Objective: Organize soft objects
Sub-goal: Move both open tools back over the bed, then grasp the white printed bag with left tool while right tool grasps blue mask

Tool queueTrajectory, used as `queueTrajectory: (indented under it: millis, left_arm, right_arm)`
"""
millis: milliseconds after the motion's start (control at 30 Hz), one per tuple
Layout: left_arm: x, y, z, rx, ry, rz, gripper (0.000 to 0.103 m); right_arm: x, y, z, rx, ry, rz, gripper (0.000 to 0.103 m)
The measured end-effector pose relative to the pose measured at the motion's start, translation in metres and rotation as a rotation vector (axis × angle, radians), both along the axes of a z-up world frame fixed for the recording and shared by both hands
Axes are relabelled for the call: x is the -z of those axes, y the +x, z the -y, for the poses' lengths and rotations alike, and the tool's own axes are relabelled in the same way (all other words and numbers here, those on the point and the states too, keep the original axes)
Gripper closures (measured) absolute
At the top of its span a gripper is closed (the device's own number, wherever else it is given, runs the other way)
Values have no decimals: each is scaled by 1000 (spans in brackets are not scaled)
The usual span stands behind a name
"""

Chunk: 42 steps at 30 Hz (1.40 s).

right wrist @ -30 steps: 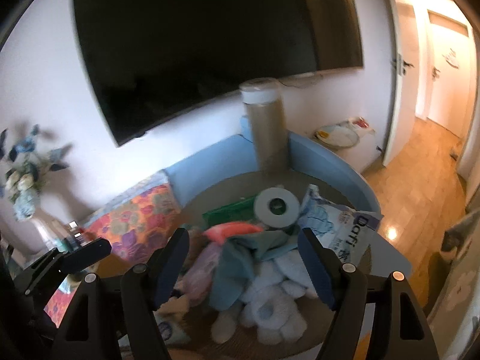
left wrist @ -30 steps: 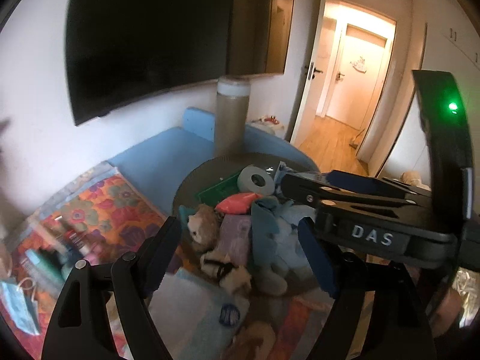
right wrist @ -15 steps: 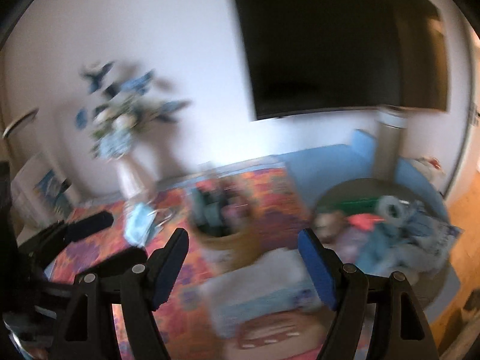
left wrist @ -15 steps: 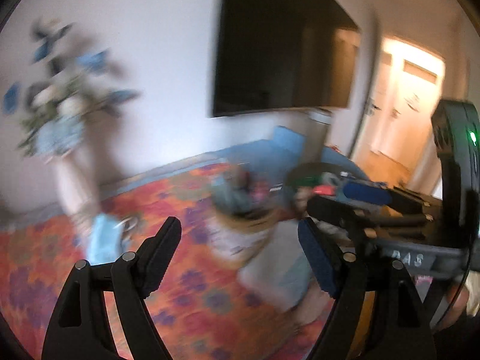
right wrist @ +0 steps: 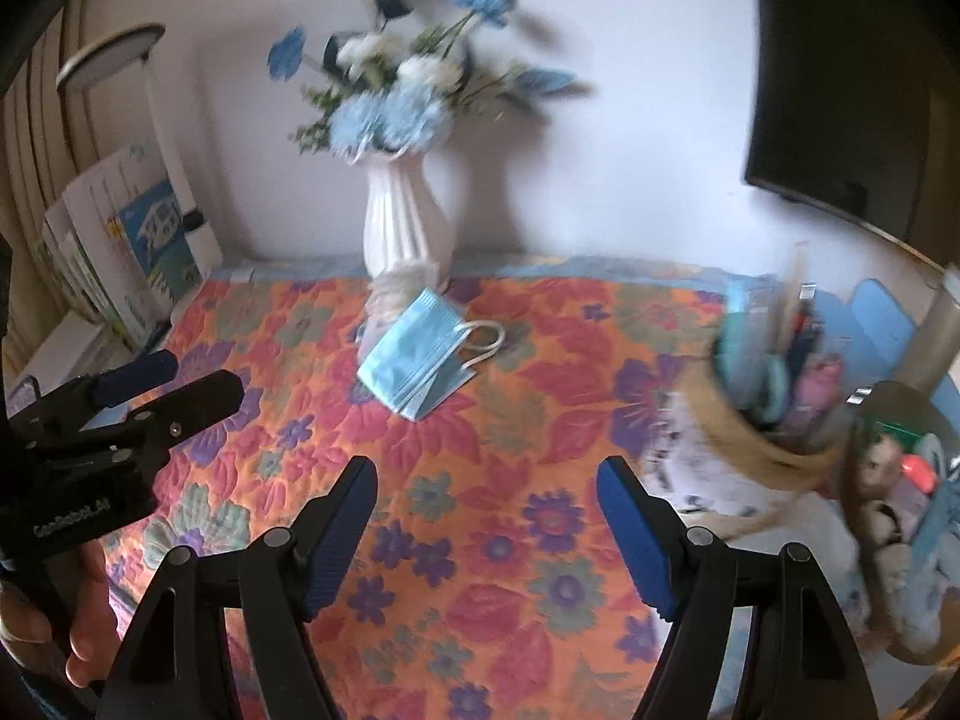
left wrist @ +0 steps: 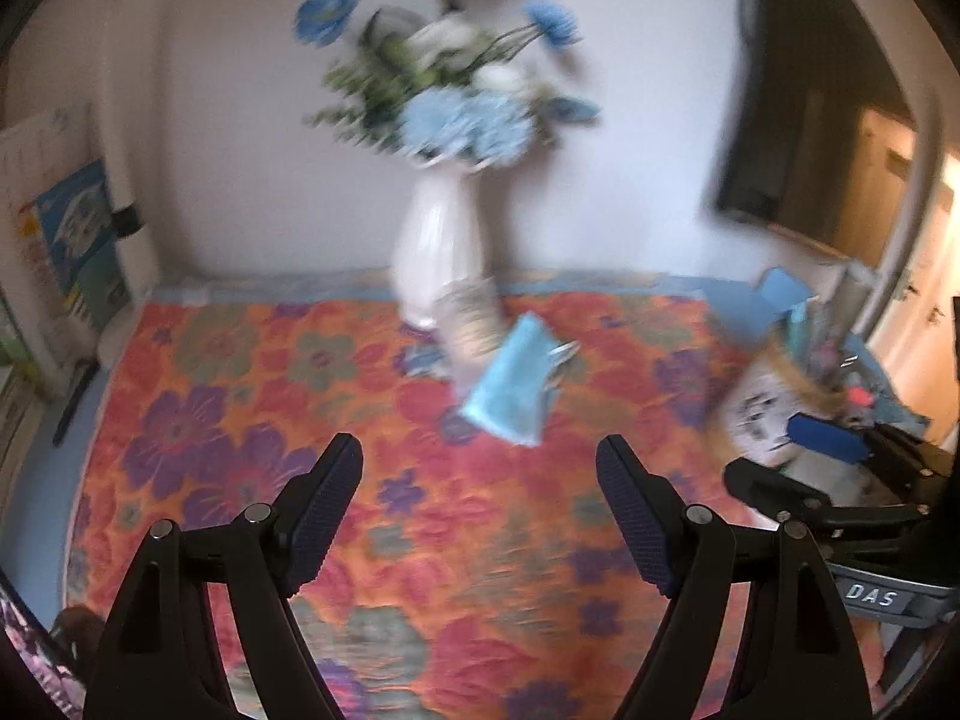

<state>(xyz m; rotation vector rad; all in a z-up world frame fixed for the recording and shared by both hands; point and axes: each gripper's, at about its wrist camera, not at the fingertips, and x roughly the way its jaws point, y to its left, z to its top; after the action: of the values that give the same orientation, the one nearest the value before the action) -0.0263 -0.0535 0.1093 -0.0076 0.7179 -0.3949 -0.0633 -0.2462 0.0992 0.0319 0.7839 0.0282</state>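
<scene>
Both pairs of tongs spread wide with nothing between the pads: left tongs and right tongs poised above a floral quilted cloth in orange, red and purple. Blue face mask, folded and slightly propped, lying on the cloth just in front of a white ribbed vase; white ear loops trailing off to its right. Mask ahead of both tongs, apart from either. Same mask blurred in the left view, beside the vase of blue and white flowers.

At the right, a woven basket crammed with mixed items, contents too smeared to name. Further right, a heap of soft toys, possibly on a round surface.

Writing: "DAS" in white on a grey tag on the right tongs' body, seen from the left view; on the left tongs' body in the right view, a faint line that looks like "GenRobot.AI", though soft. A hand gripping that handle at lower left. Printed boxes leaning against the wall at left, text unreadable. Dark screen on the wall, upper right.
</scene>
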Motion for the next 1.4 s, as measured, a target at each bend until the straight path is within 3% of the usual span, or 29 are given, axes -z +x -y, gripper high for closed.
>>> queueTrajectory:
  millis: [367,533,633,733,833,1033,1133,1200,1300,1400]
  left_arm:
    - [83,31,-4,-78,118,-72,24]
    - [94,34,-4,-88,142,-92,24]
    - [100,36,0,-96,182,-116,24]
    - [107,41,3,-104,219,-158,23]
    - [111,45,0,-118,216,-182,15]
    - [107,51,-16,-136,131,-237,16]
    - [91,59,-31,-130,-9,-303,16]
    - [72,68,-38,-141,-77,-308,16]
    - [51,88,-34,-139,-91,-286,16]
    - [44,113,-23,-81,-176,-267,16]
  right_arm:
    - [73,52,-13,-13,-12,-109,29]
    - [101,63,-8,13,-27,-177,28]
    - [106,67,-8,28,-44,-194,7]
    - [108,70,-6,35,-36,-205,4]
    - [109,71,-5,41,-37,-215,0]
    - [108,74,-3,33,-37,-253,0]
    - [104,82,-8,-17,-22,-368,0]
    - [93,90,-12,-62,42,-394,0]
    - [74,104,-20,-64,55,-315,0]
    - [67,121,-24,-57,109,-215,0]
